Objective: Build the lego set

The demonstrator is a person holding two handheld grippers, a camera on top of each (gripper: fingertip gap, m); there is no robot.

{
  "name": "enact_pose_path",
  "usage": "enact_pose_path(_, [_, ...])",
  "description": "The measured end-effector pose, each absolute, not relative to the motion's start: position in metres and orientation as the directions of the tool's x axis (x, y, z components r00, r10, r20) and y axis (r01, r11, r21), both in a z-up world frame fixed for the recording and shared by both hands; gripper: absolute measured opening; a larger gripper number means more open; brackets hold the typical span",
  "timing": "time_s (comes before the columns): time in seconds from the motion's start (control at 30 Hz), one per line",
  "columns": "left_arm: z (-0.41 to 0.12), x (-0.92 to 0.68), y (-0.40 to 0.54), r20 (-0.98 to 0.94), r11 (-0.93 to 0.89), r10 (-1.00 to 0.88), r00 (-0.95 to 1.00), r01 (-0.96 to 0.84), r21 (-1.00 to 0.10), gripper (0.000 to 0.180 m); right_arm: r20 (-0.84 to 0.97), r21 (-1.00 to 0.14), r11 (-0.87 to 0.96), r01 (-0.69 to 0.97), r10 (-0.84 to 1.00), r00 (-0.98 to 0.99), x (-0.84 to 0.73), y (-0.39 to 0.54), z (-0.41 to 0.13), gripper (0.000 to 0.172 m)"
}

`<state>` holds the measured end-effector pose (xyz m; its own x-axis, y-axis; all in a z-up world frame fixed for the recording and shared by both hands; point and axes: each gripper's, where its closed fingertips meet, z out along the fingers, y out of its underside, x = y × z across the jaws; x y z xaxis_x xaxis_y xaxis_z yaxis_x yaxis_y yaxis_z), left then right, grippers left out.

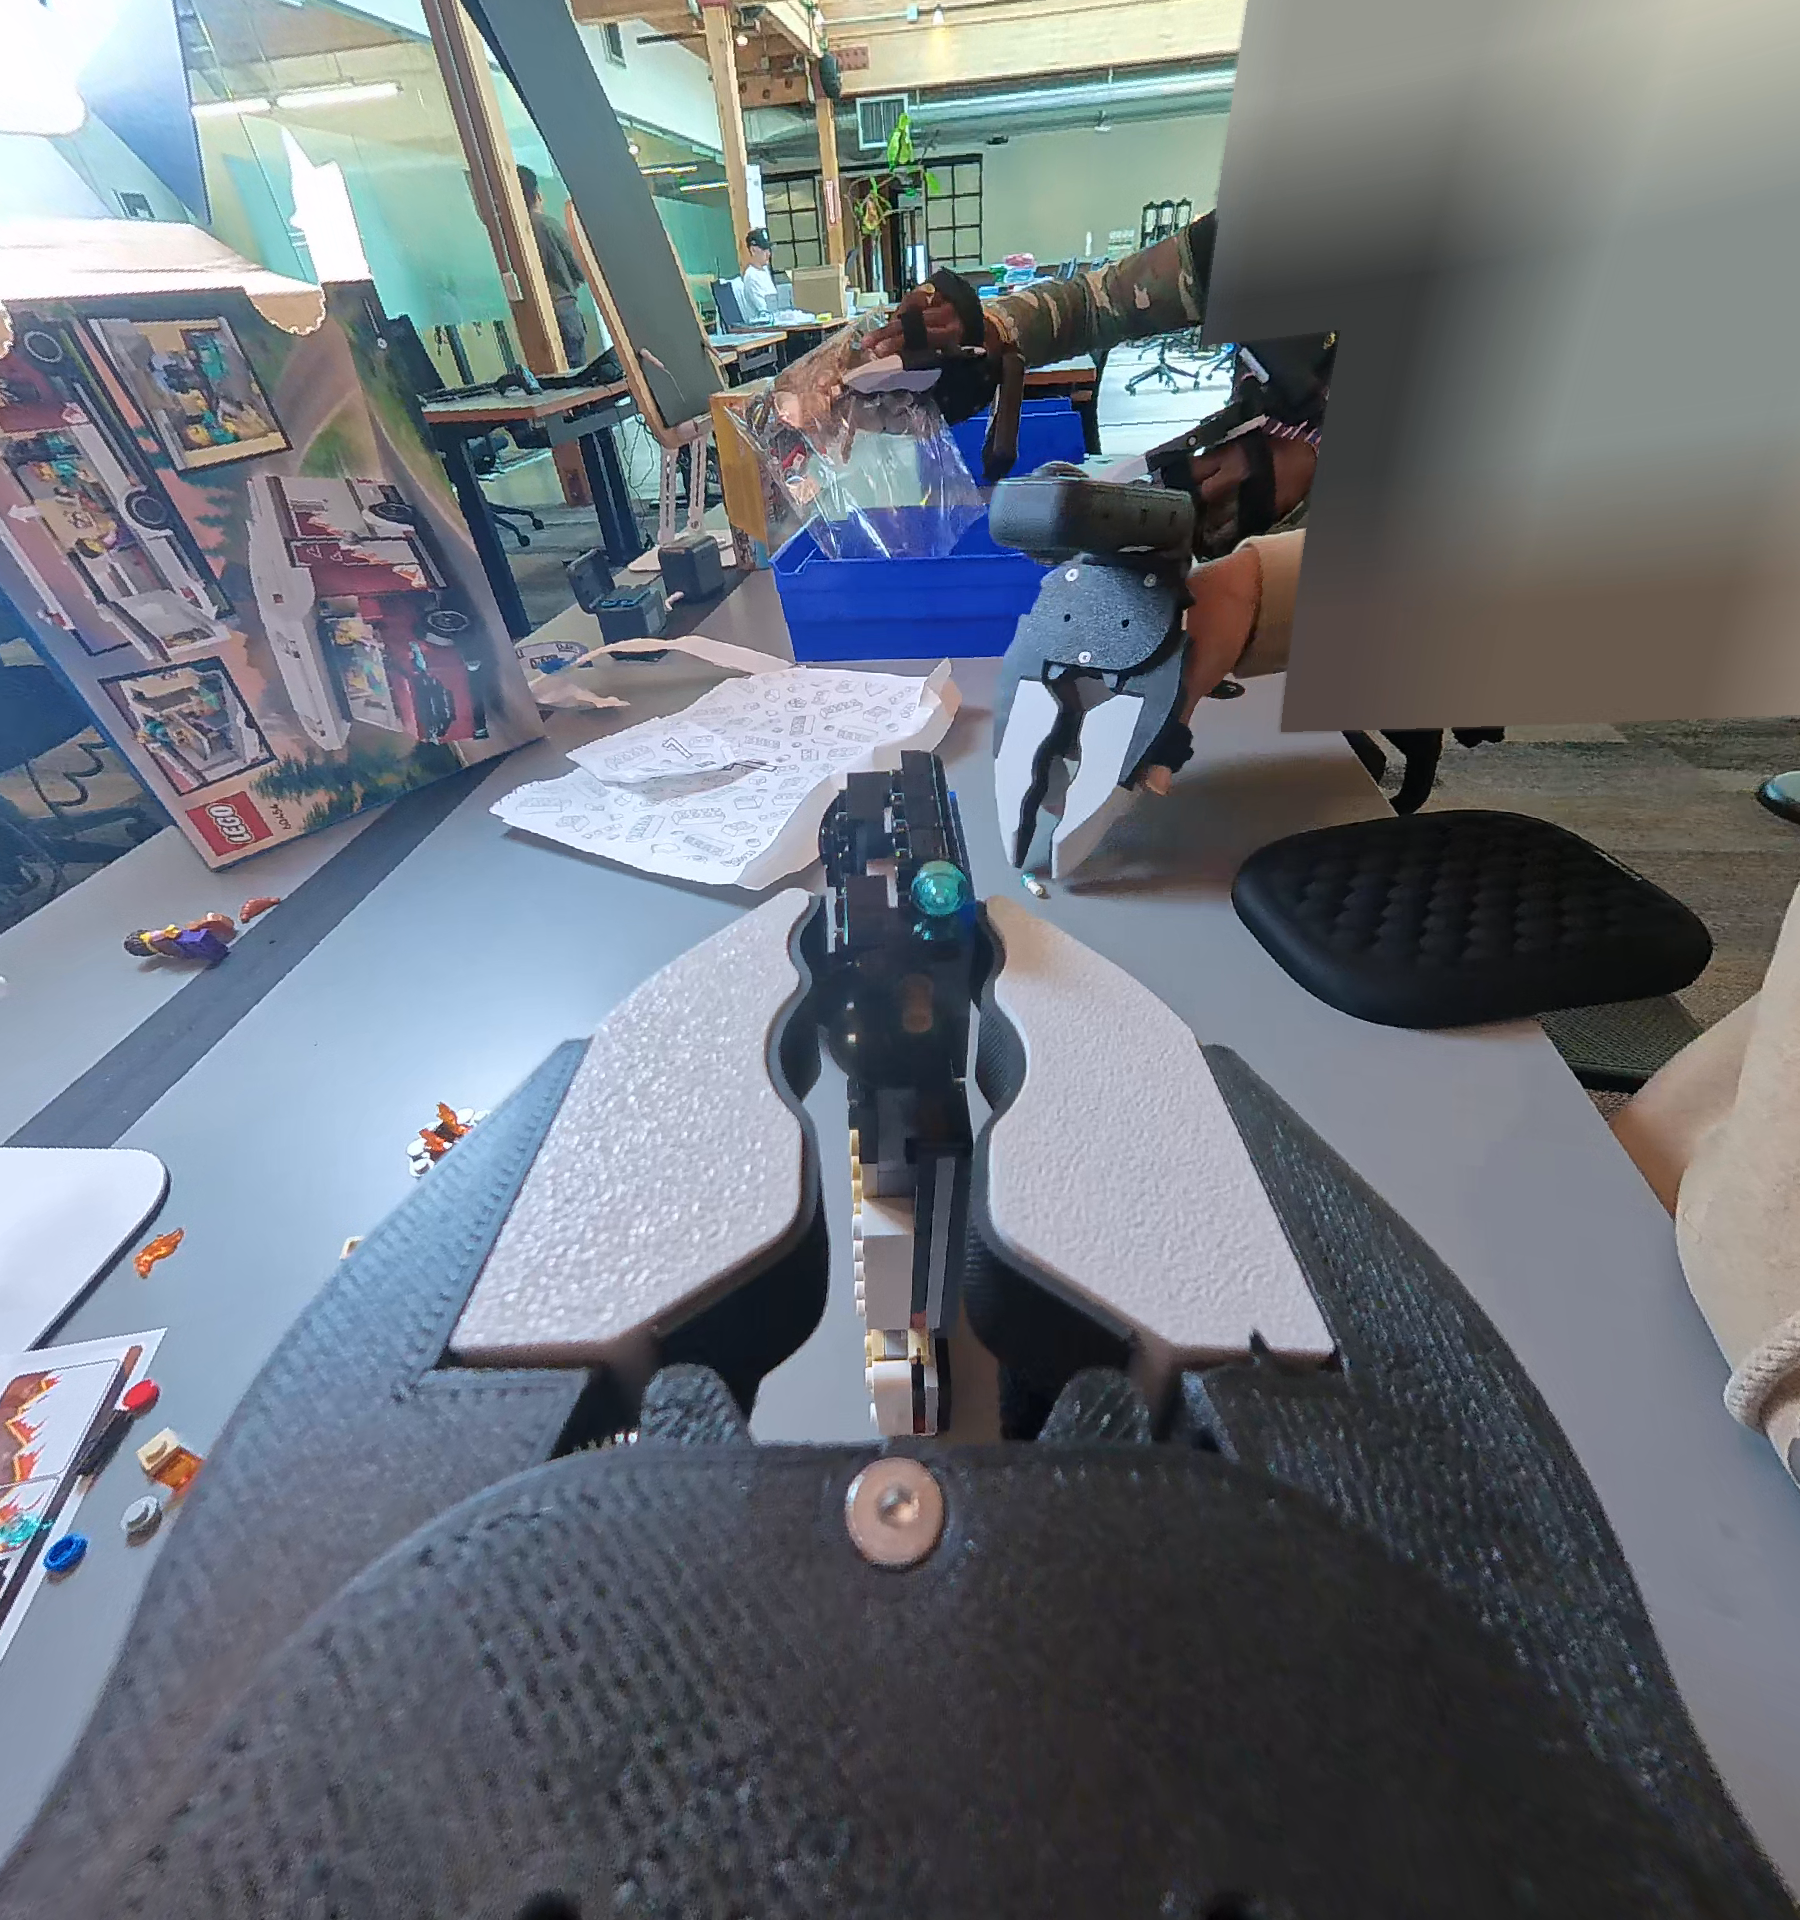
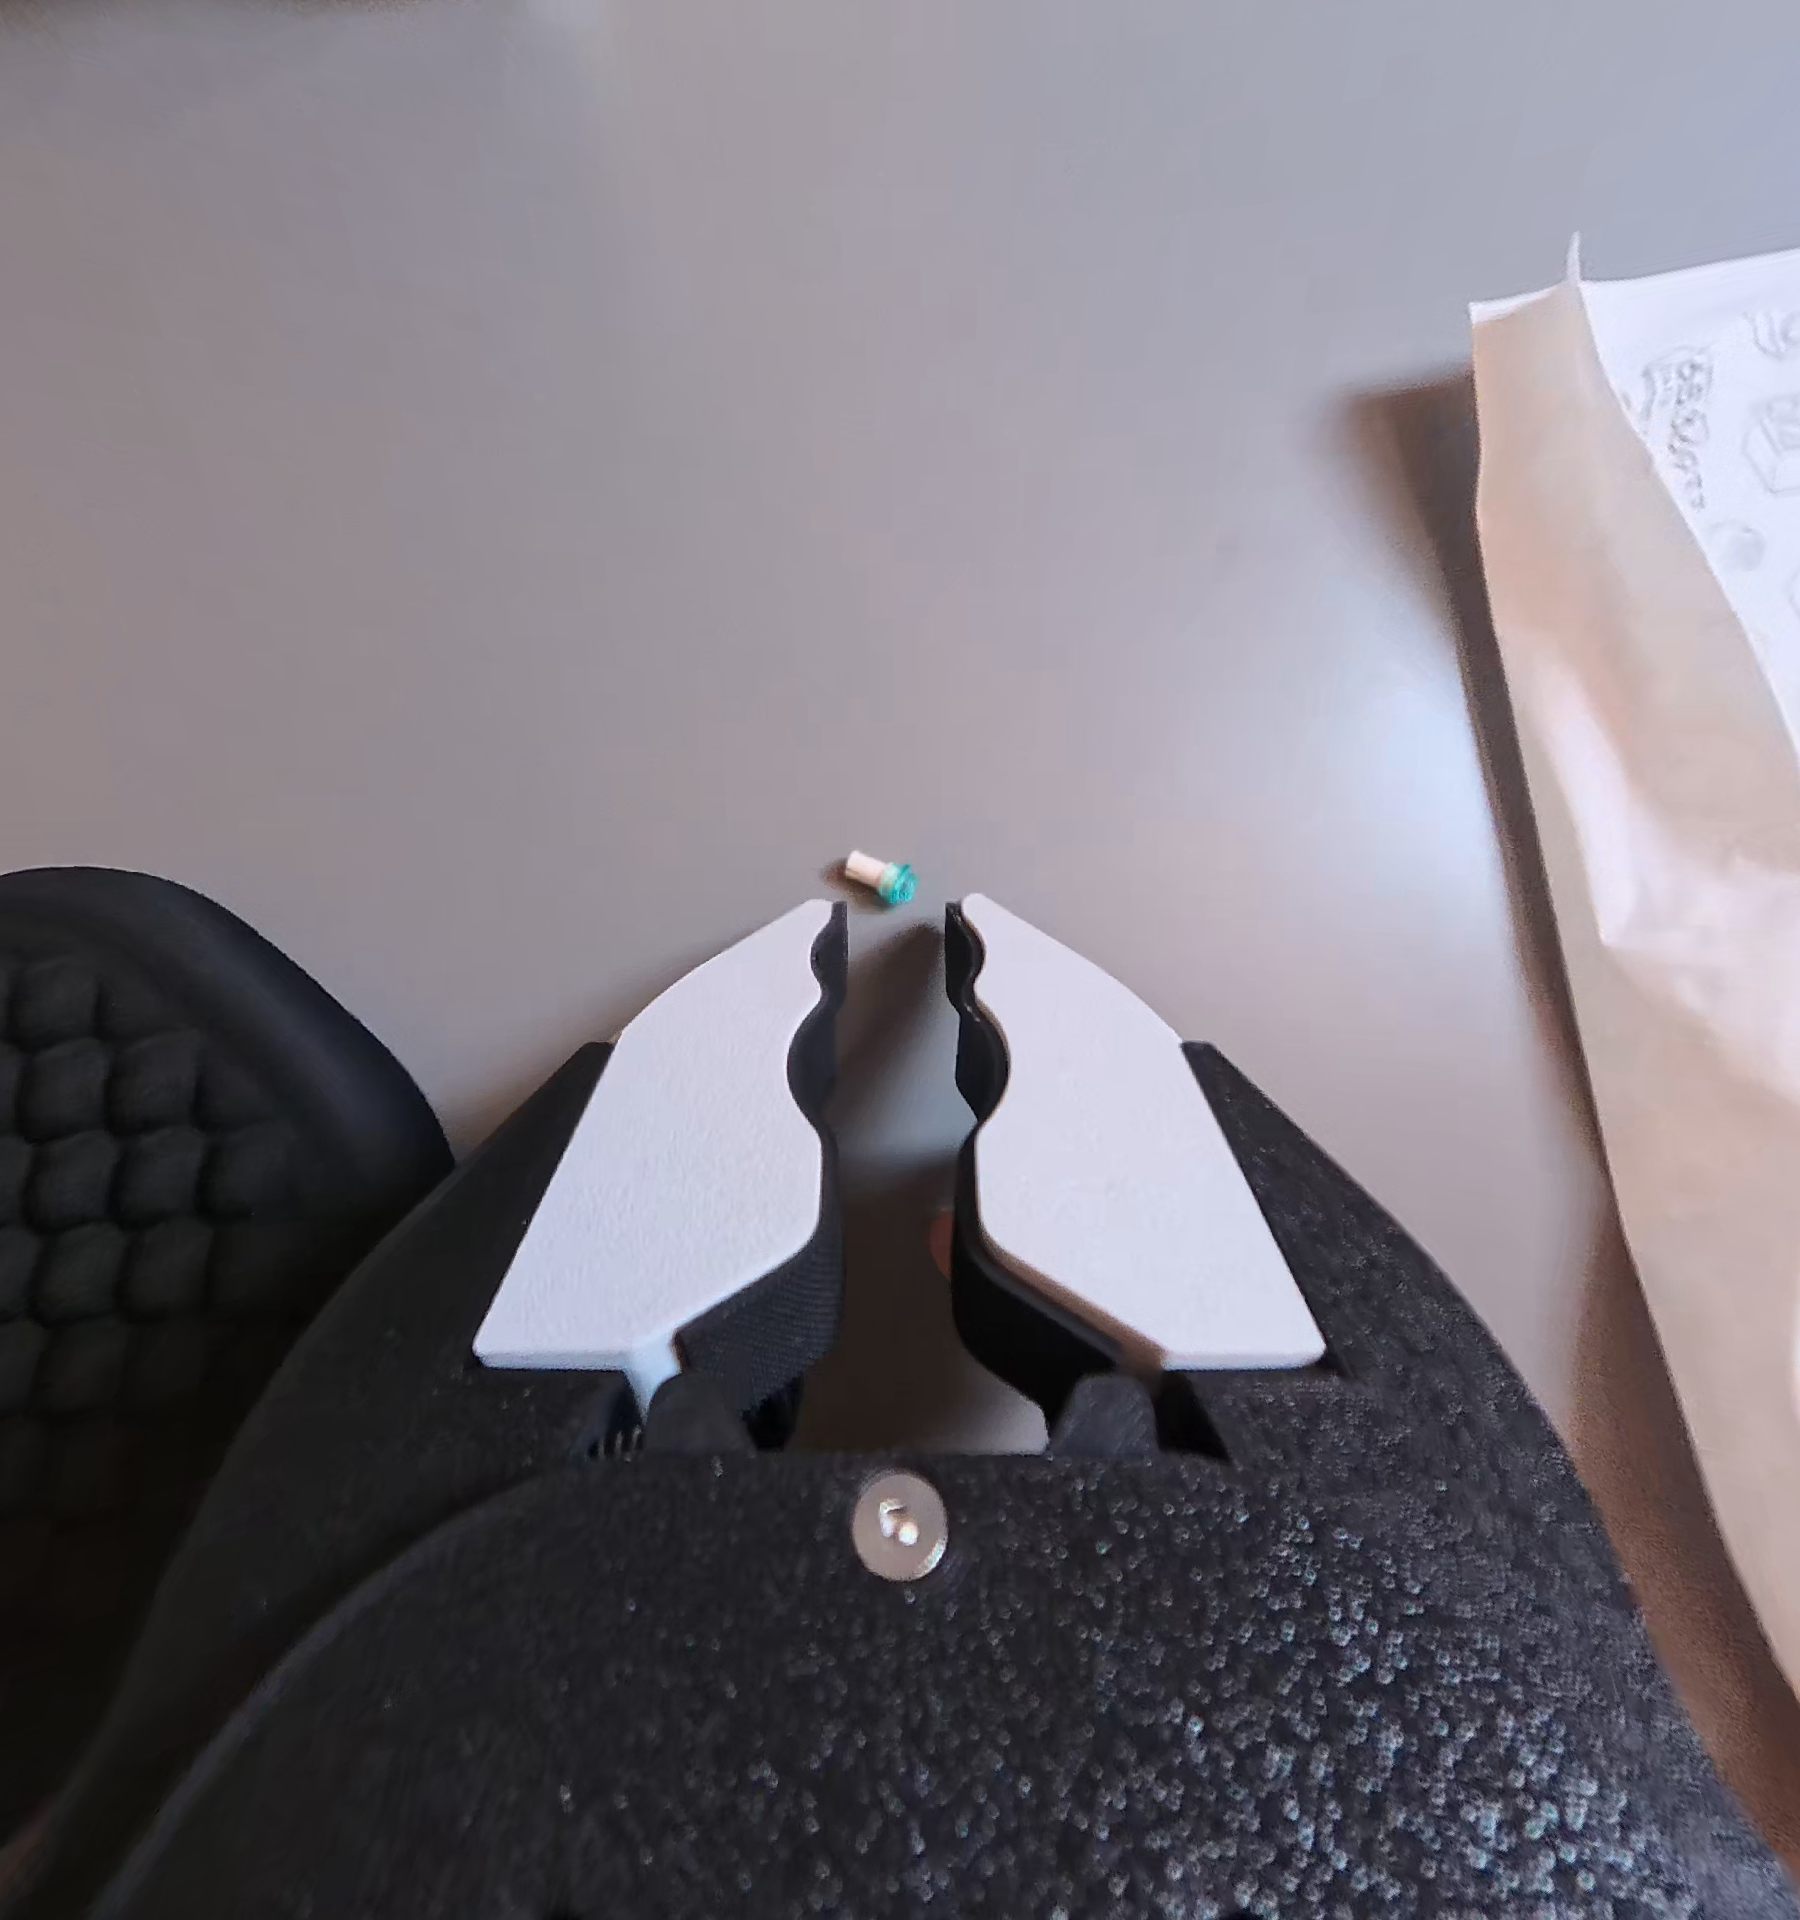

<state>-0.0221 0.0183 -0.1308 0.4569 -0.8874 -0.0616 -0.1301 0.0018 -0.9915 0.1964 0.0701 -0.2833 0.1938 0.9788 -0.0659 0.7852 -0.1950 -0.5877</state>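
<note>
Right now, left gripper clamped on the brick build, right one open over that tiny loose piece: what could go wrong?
1. The tiny white-and-teal piece lies on its side just past the right gripper; closing fingers could flick it away.
2. The table edge and the black chair seat are close; a flicked piece may fall off.
3. The brick build sticks out well past the left gripper; a bump could break it.

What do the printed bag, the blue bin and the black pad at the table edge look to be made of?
Printed bag: paper, matte, by its creases and torn edge. Blue bin: likely hard plastic, smooth, evenly coloured walls. Black pad: soft foam or gel under knit fabric, judging by its dimpled, cushioned surface; not certain.
</note>
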Motion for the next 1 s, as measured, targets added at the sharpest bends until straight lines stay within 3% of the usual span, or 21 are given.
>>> enact_pose_path(0.3, [-0.131, -0.024, 0.019, -0.063, 0.002, -0.885, 0.461, -0.13, -0.992, 0.026, -0.147, -0.525, -0.056, 0.849, 0.989, -0.026, 0.185, 0.065, -0.287, 0.014])
enact_pose_path(1.0, [-0.131, -0.024, 0.019, -0.057, 0.0, -0.887, 0.458, -0.123, -0.992, 0.026, -0.116, -0.543, -0.048, 0.838, 0.993, -0.019, 0.19, 0.053, -0.287, 0.008])
